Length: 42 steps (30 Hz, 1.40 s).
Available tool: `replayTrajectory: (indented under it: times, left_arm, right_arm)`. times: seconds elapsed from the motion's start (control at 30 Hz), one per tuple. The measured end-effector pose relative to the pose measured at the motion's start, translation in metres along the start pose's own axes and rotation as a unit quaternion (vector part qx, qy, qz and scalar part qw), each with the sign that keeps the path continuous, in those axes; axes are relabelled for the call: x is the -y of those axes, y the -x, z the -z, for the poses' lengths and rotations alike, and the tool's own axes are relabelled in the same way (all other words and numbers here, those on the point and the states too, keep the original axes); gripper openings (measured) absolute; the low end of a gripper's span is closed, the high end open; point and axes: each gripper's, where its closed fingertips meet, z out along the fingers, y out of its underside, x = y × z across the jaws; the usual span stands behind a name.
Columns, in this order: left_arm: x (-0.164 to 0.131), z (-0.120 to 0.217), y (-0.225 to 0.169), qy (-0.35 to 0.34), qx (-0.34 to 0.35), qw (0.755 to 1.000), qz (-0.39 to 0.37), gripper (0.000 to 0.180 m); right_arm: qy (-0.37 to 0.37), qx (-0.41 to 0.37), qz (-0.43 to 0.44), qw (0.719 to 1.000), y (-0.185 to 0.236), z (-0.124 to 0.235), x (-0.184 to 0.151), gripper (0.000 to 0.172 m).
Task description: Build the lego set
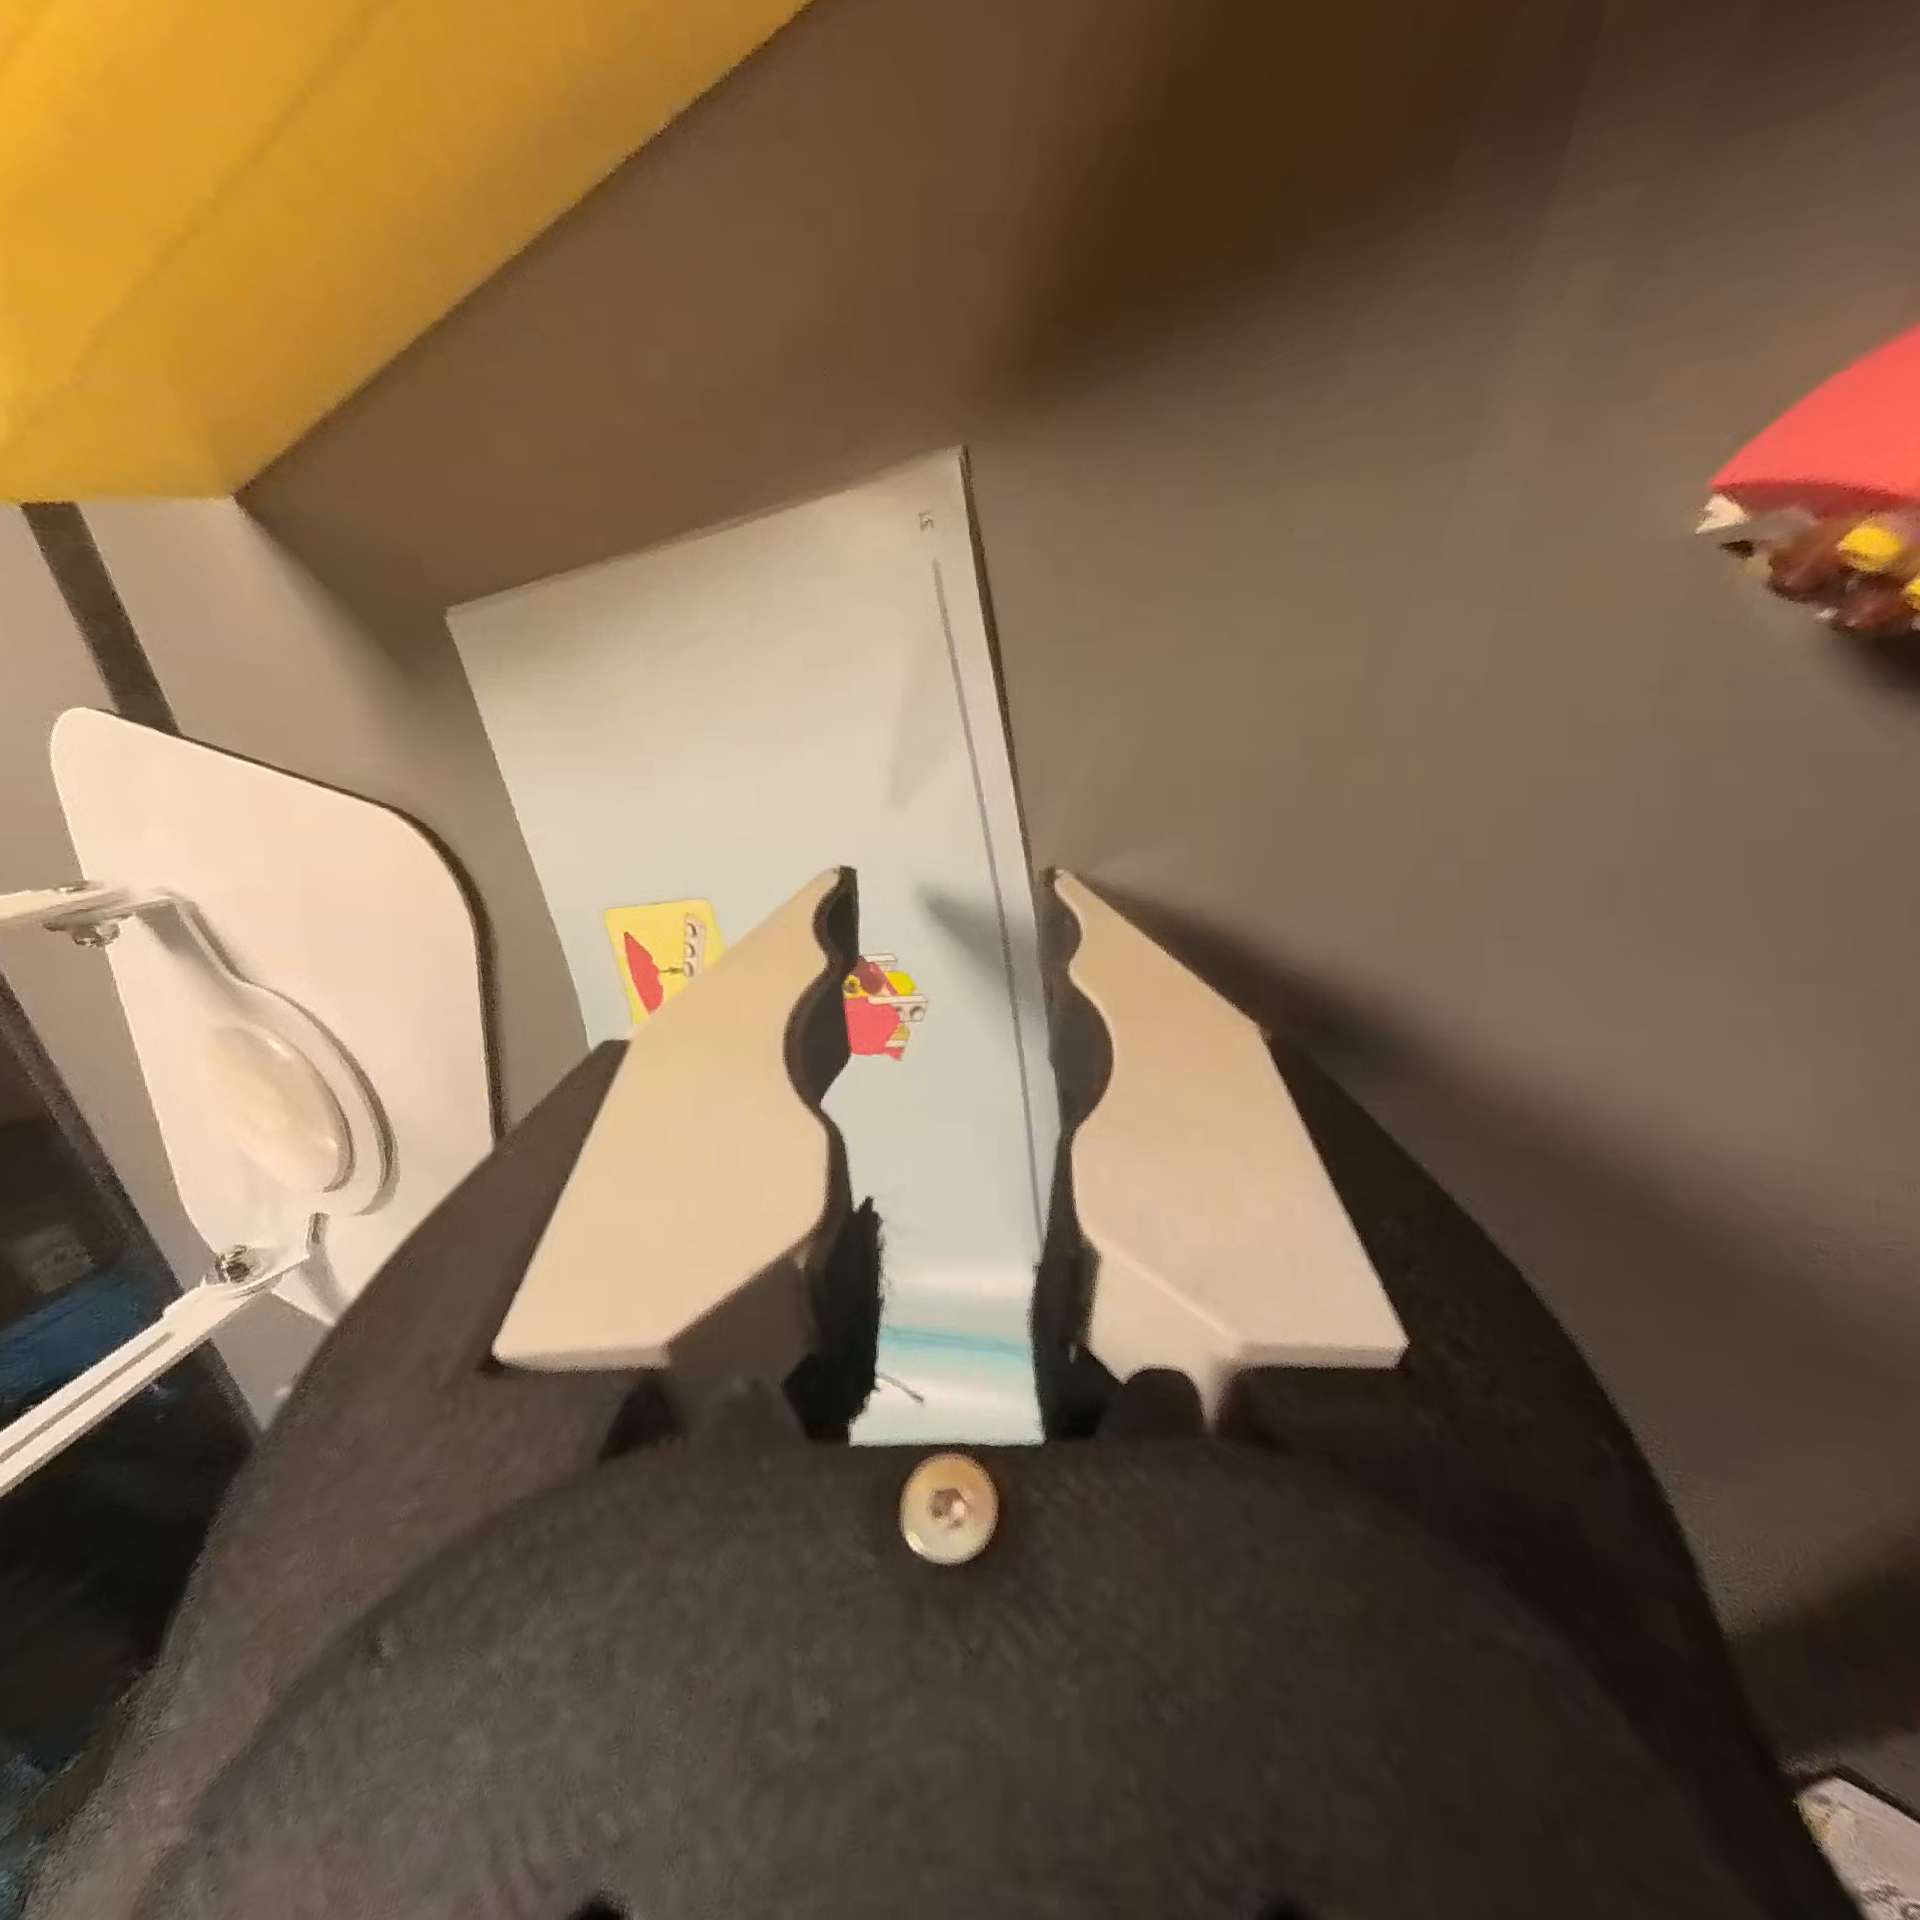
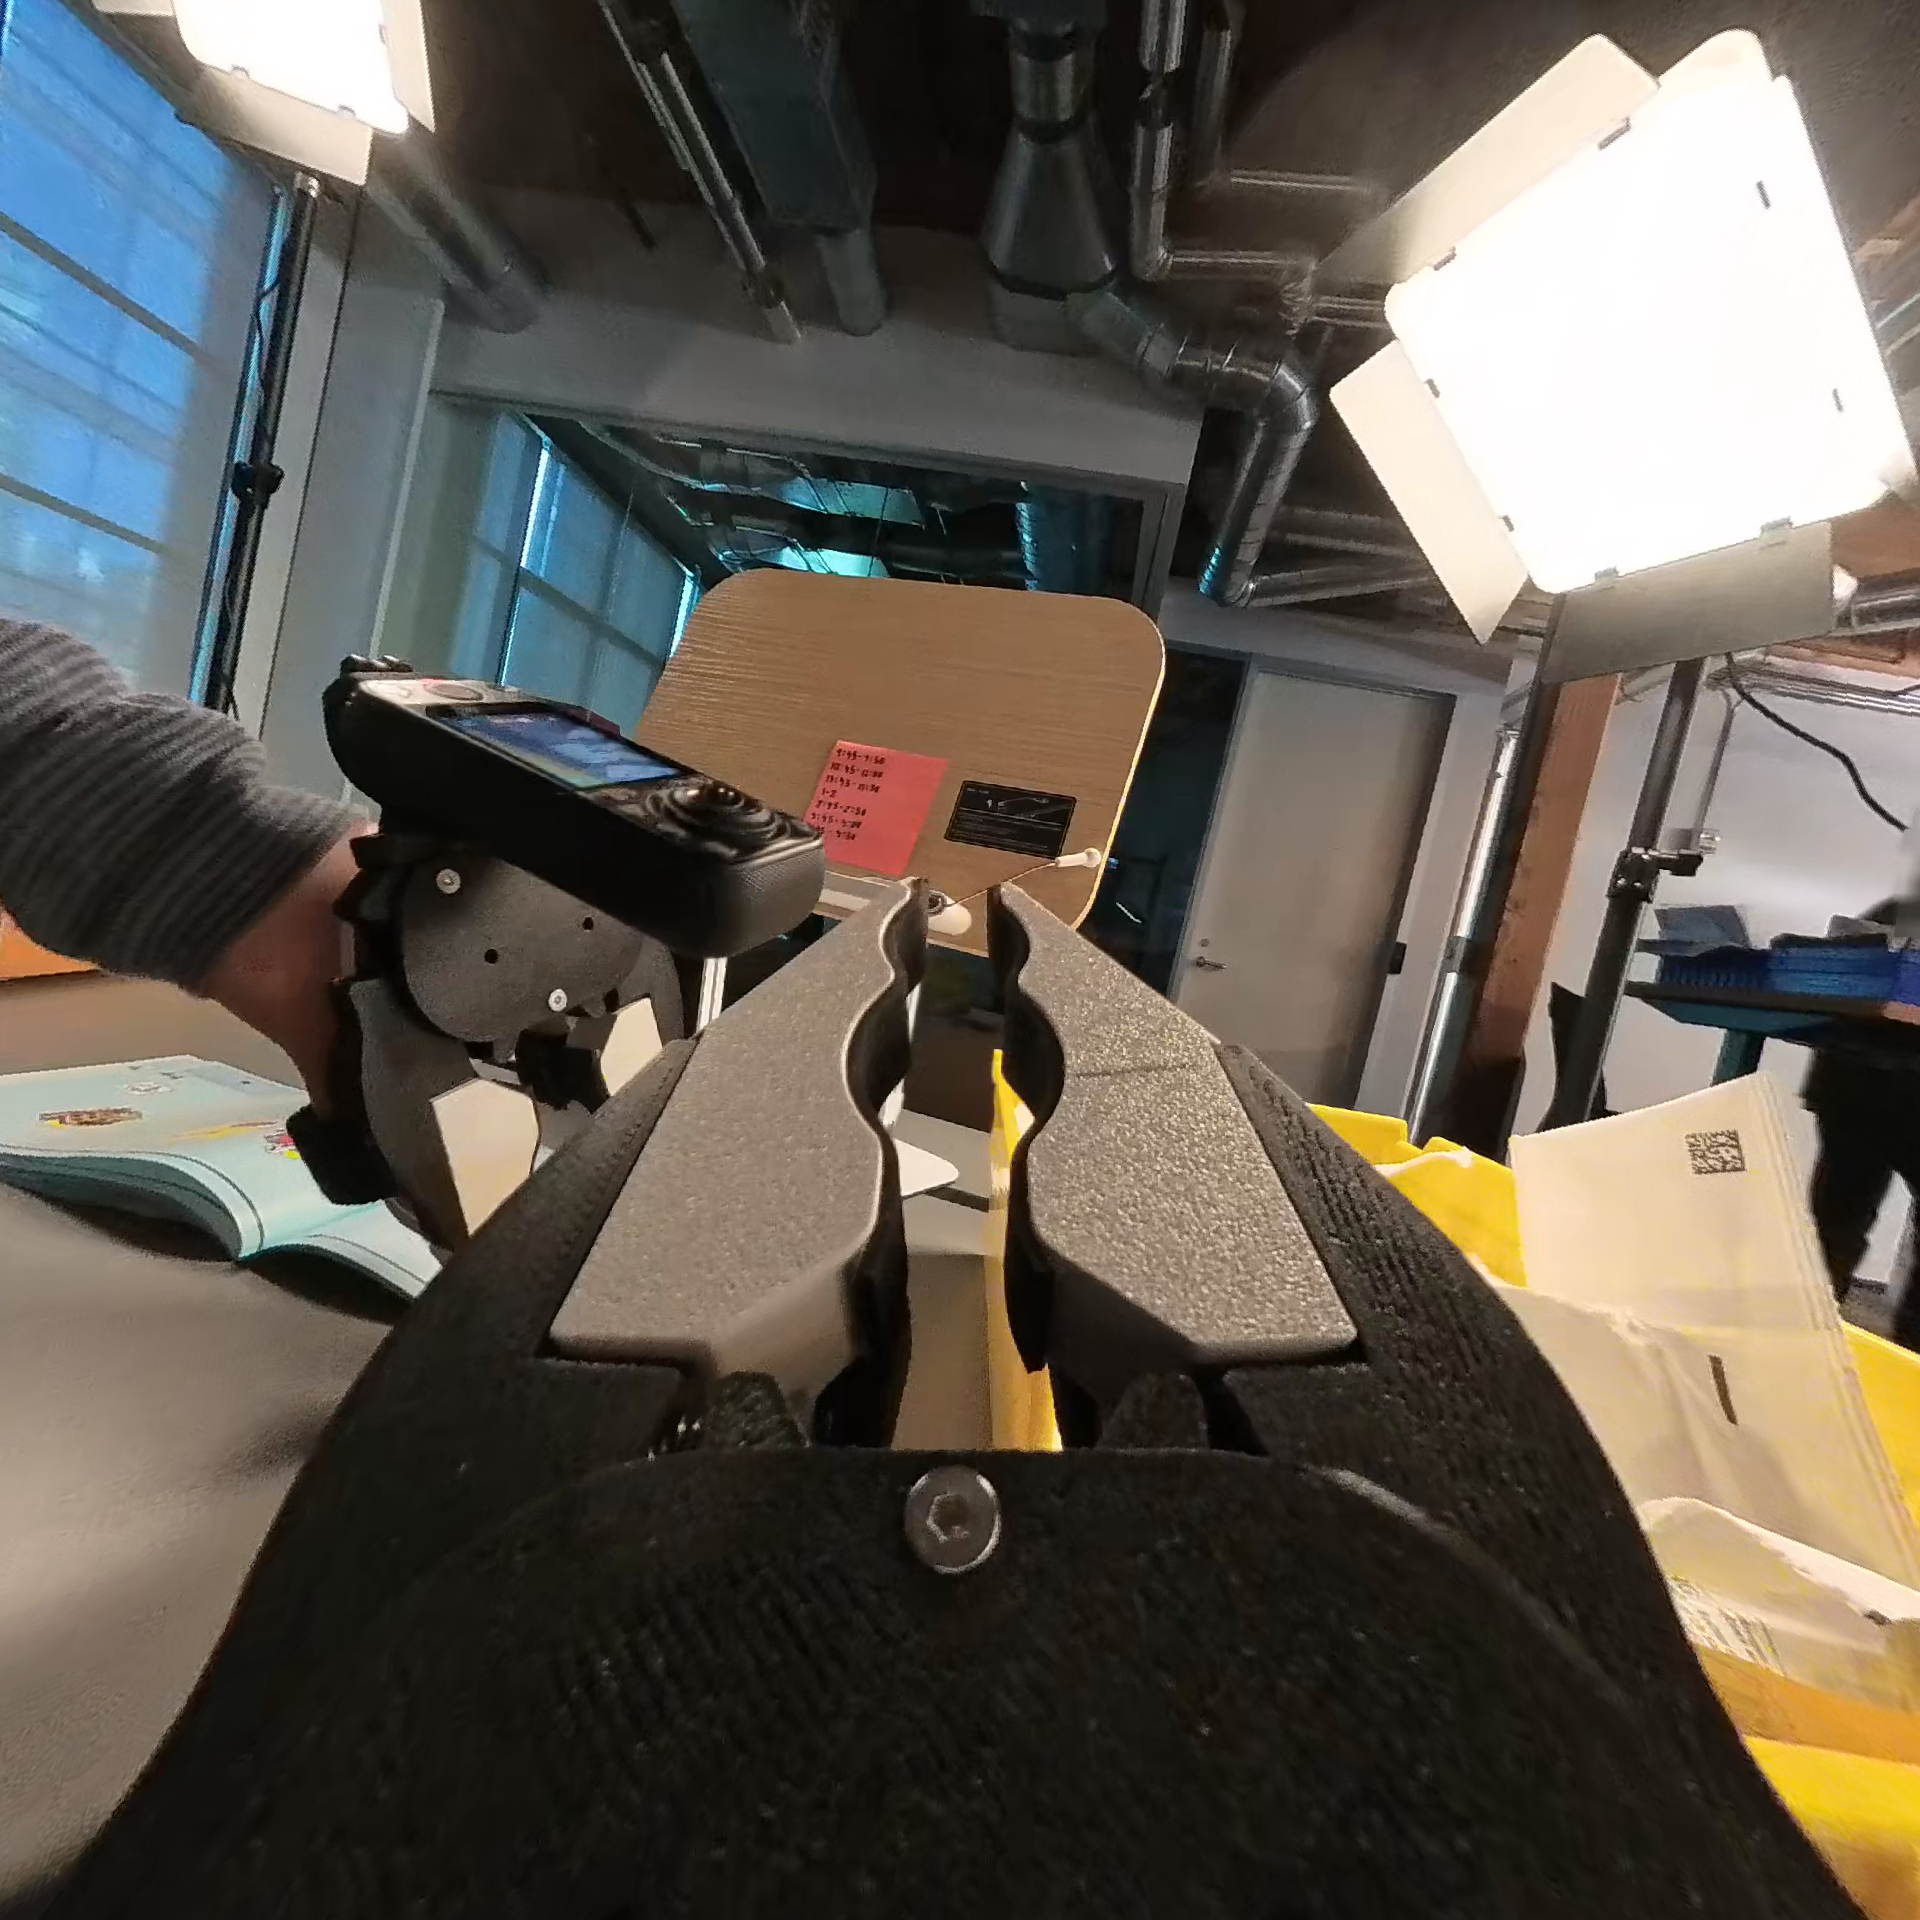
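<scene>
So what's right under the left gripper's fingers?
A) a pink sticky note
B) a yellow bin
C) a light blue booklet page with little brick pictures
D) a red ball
C: in the left wrist view the open left gripper points down at a pale blue booklet page printed with small red and yellow brick drawings, lying on the dark table.

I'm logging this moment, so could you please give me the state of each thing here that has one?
Left claw: open, over the booklet, gripping nothing.
Right claw: slightly open, raised, nothing between its fingers.
Booklet: lying open on the dark table.
Studio light: switched on.
Yellow bin: holds white paper bags.
</scene>
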Motion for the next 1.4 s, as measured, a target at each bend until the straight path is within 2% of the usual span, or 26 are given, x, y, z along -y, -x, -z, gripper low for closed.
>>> replayTrajectory:
  times: [0.17,0.27,0.33,0.57,0.87,1.0,1.07,1.13,1.23,1.27,1.4]
  left_arm:
    - [-0.007,0.003,0.013,-0.001,0.012,0.999,0.052,0.029]
    - [-0.012,0.004,0.003,-0.002,-0.033,0.996,0.083,0.048]
    - [-0.022,0.003,0.002,0.018,-0.034,0.996,0.082,0.060]
    - [-0.030,0.005,0.014,0.019,-0.011,0.996,0.087,0.063]
    - [-0.034,0.006,0.020,0.000,-0.012,0.991,0.130,0.035]
    - [-0.034,0.003,0.014,-0.009,-0.031,0.989,0.145,0.016]
    - [-0.036,0.004,0.021,-0.015,-0.012,0.988,0.153,0.001]
    - [-0.040,0.007,0.031,-0.015,0.015,0.988,0.152,0.000]
    - [-0.040,0.006,0.028,-0.027,-0.007,0.985,0.171,0.000]
    - [-0.037,0.005,0.027,-0.036,-0.009,0.984,0.176,0.006]
    - [-0.030,-0.001,0.022,-0.039,-0.021,0.984,0.172,0.052]
  right_arm:
    - [0.000,0.000,-0.004,1.000,-0.001,0.000,0.000,0.009]
    - [0.002,-0.001,-0.007,1.000,-0.001,0.000,-0.001,0.009]
    - [0.004,0.000,-0.007,1.000,-0.001,0.000,-0.002,0.009]
    - [0.003,0.008,-0.012,1.000,0.002,-0.001,-0.003,0.008]
    - [0.009,0.013,-0.015,1.000,0.004,-0.002,-0.006,0.008]
    - [0.009,0.014,-0.013,1.000,0.004,-0.002,-0.006,0.008]
    - [0.010,0.014,-0.012,1.000,0.004,-0.002,-0.007,0.008]
    - [0.010,0.014,-0.012,1.000,0.005,-0.002,-0.007,0.008]
    - [0.011,0.014,-0.010,1.000,0.005,-0.002,-0.007,0.008]
    - [0.012,0.014,-0.010,1.000,0.005,-0.002,-0.007,0.008]
    - [0.013,0.015,-0.008,1.000,0.006,-0.002,-0.008,0.008]
